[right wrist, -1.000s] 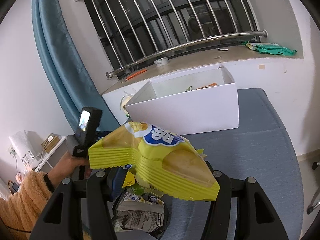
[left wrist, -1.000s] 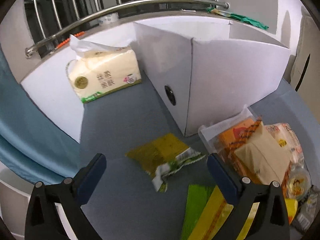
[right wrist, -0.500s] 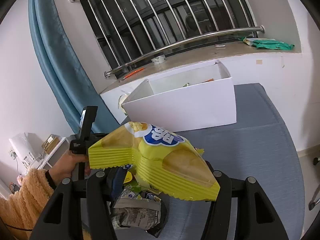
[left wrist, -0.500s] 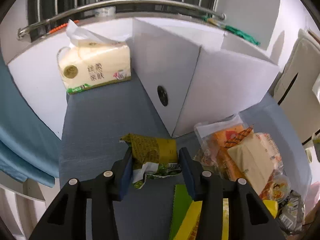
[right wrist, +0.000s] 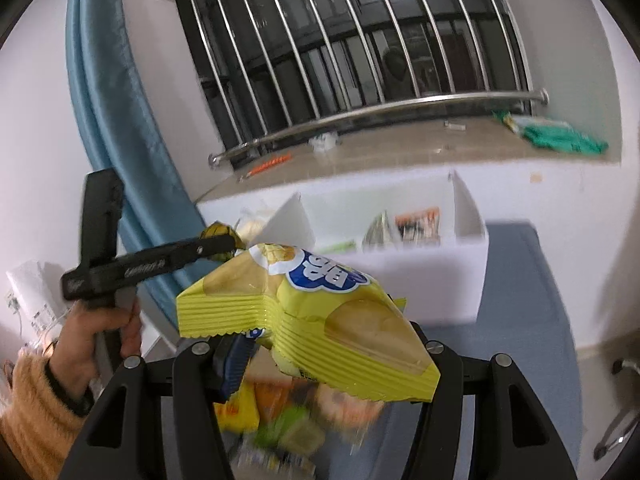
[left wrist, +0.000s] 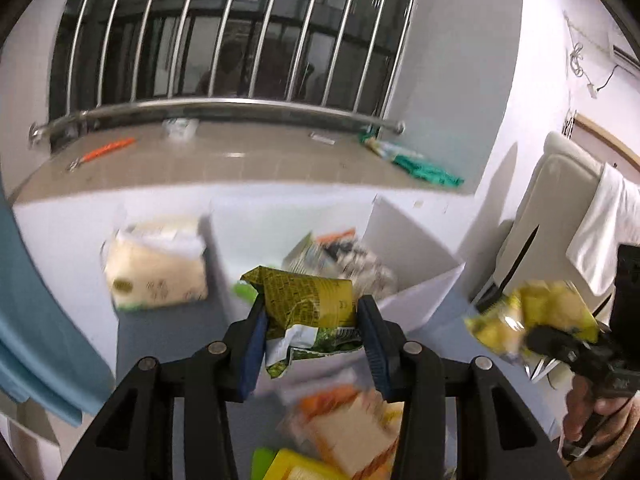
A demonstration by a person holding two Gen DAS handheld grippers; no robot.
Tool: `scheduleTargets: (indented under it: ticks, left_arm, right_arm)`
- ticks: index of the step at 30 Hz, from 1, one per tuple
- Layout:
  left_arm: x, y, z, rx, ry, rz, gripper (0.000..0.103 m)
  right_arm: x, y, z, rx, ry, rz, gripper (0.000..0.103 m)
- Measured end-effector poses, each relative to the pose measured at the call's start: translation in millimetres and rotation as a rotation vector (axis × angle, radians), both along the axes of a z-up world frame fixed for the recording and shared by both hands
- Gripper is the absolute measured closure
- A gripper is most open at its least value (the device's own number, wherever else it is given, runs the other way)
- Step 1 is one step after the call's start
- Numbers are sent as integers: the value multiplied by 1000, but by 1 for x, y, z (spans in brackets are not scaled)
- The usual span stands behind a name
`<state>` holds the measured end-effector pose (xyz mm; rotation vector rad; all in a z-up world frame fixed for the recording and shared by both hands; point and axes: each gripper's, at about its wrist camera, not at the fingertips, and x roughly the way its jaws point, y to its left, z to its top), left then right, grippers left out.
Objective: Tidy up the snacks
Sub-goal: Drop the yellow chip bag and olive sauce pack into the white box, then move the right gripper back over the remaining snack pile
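The left gripper (left wrist: pixel 310 316) is seen from its own camera with its jaws clamped on a crumpled olive-green snack packet (left wrist: pixel 308 304), which is held off the grey counter (left wrist: pixel 160 344) and in front of the open white box (left wrist: pixel 416 256). The packet's torn white and green lower end hangs down between the blue pads (left wrist: pixel 252 352). Inside the box, a few blurred packets (left wrist: pixel 336 252) are seen leaning toward its far wall. A tissue pack (left wrist: pixel 156 264) is set on the counter just left of the box, against the white ledge wall. Below the gripper, a pile of snacks (left wrist: pixel 344 432) in orange, tan and yellow wrappers is spread on the counter, blurred.

In the right wrist view, the right gripper (right wrist: pixel 320 360) has its jaws closed on a large yellow chip bag (right wrist: pixel 304 312) with a blue logo; the bag is held above the snack pile (right wrist: pixel 288 412) and short of the white box (right wrist: pixel 400 248). The same bag is visible, blurred, at the right edge of the left view (left wrist: pixel 532 316), with the right hand (left wrist: pixel 588 412) beneath it. The left hand (right wrist: pixel 100 328), in an orange fleece sleeve (right wrist: pixel 28 408), is seen gripping the handle of the left gripper (right wrist: pixel 224 244), whose tip carries the olive packet (right wrist: pixel 220 236) near the box's left corner. A blue curtain (right wrist: pixel 120 120) hangs behind it, and a barred window (right wrist: pixel 352 40) with a steel rail (right wrist: pixel 380 114) stands above the sill (right wrist: pixel 400 152), where a green packet (right wrist: pixel 560 136) lies
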<state>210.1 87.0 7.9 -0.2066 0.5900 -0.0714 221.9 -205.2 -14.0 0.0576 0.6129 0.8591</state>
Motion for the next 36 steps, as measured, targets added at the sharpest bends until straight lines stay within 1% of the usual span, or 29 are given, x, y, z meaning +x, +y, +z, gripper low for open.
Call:
scheduleTargets:
  ticks: [4,6,8,11,12,13,14,15,16,17,20,23,27,32,36]
  left_arm:
    - [46,-8,5,-2,12,4,55]
    - [67,-9,-1,-7,28,11,55]
    - [85,-9,-4,-12,51,15,55]
    - [106,-12,-10,15,80,21,54]
    - [110,-13,-12,35,90,34,50]
    - [111,-13,-14,48,98,40,45]
    - [114,-13,-16,60,112,50,25]
    - [116,-12,-17,65,121,64,0]
    - [116,-12,-18,72,117,80,0]
    - [116,-11,-18,73,116,83,0]
    - [113,-10,-20,69,130,78,0]
    - [107,-10,-21,101,128,102,0]
    - [95,-10,-18,102,123,89,0]
    - [63,-18,-6,109,90,53,0]
    - [22,-30,1,116,57,10,0]
  right_arm:
    - [48,16,23,-11,-15,-63,40]
    - [76,24,29,-39,-13,-104,40]
    - [99,32,29,-66,-5,-122,40]
    - [129,41,22,-113,19,-154,39]
    - [139,43,19,-125,36,-165,39]
    - [146,45,16,-131,46,-163,37]
    - [152,46,14,-137,53,-162,28]
    - [158,48,11,-145,67,-161,18]
    - [161,49,8,-149,82,-159,0]
    - [164,48,5,-150,97,-168,0]
    - [163,41,3,-121,88,-200,0]
    - [159,35,2,-111,84,-199,0]
    - [149,31,7,-115,58,-187,0]
    - [127,20,17,-79,39,-162,0]
    - [93,8,22,-47,16,-117,0]
